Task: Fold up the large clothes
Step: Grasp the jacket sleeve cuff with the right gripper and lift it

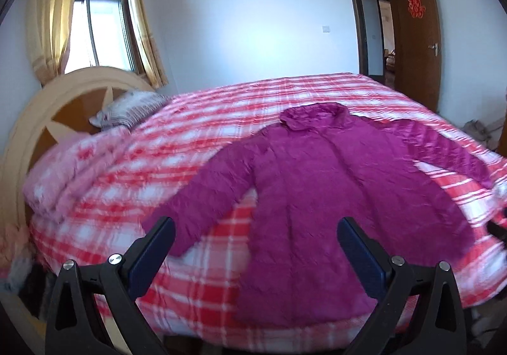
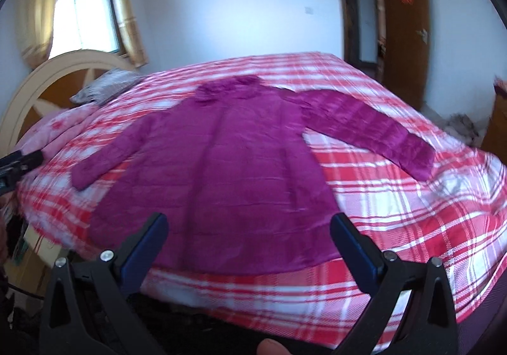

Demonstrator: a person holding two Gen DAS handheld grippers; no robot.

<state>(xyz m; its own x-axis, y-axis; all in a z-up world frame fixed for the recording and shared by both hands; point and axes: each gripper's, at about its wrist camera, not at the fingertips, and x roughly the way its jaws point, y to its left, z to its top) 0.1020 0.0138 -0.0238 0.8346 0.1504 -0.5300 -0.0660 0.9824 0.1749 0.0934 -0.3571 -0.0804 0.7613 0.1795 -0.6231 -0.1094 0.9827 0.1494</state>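
A large magenta padded coat (image 1: 332, 196) lies flat on the bed, collar at the far side, hem toward me, both sleeves spread out. It also shows in the right wrist view (image 2: 228, 171). My left gripper (image 1: 256, 225) is open and empty, held above the near hem and the left sleeve (image 1: 196, 203). My right gripper (image 2: 248, 222) is open and empty, held above the near hem. The left gripper's tip (image 2: 19, 161) shows at the left edge of the right wrist view. The right sleeve (image 2: 374, 130) stretches out to the right.
The bed carries a red-and-white plaid quilt (image 1: 221, 120) with a folded pink quilt (image 1: 69, 171) and a pillow (image 1: 130, 107) by the wooden headboard (image 1: 38, 107). A window with curtains (image 1: 95, 22) is at the back left, an open brown door (image 1: 415, 38) at the right.
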